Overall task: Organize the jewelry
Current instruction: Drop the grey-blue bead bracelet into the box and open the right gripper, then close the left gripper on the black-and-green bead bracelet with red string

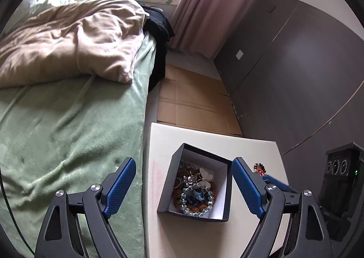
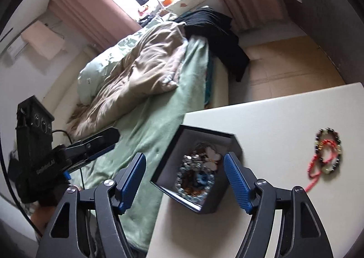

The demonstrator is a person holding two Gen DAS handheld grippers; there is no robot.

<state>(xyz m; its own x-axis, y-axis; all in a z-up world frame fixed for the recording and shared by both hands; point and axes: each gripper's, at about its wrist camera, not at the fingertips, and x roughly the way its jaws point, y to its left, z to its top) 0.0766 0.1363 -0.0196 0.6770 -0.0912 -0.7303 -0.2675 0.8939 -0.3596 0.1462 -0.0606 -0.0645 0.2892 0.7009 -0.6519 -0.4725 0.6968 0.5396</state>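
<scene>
A dark open box (image 1: 173, 174) stands on the white table (image 1: 193, 235). It holds a pale blue bead bracelet (image 1: 196, 200), a white butterfly piece (image 1: 206, 175) and other jewelry. My left gripper (image 1: 183, 179) is open and empty above the box. In the right wrist view the same box (image 2: 169, 162) lies between my open, empty right gripper's (image 2: 184, 172) fingers. A dark bead bracelet with a red cord (image 2: 327, 155) lies loose on the table (image 2: 273, 121) to the right; part of it shows in the left wrist view (image 1: 259, 167).
A bed with a green blanket (image 1: 68, 133) and a beige duvet (image 1: 68, 39) runs along the table's left edge. Flattened cardboard (image 1: 193, 101) covers the floor beyond the table. A dark wall panel (image 1: 295, 64) stands to the right.
</scene>
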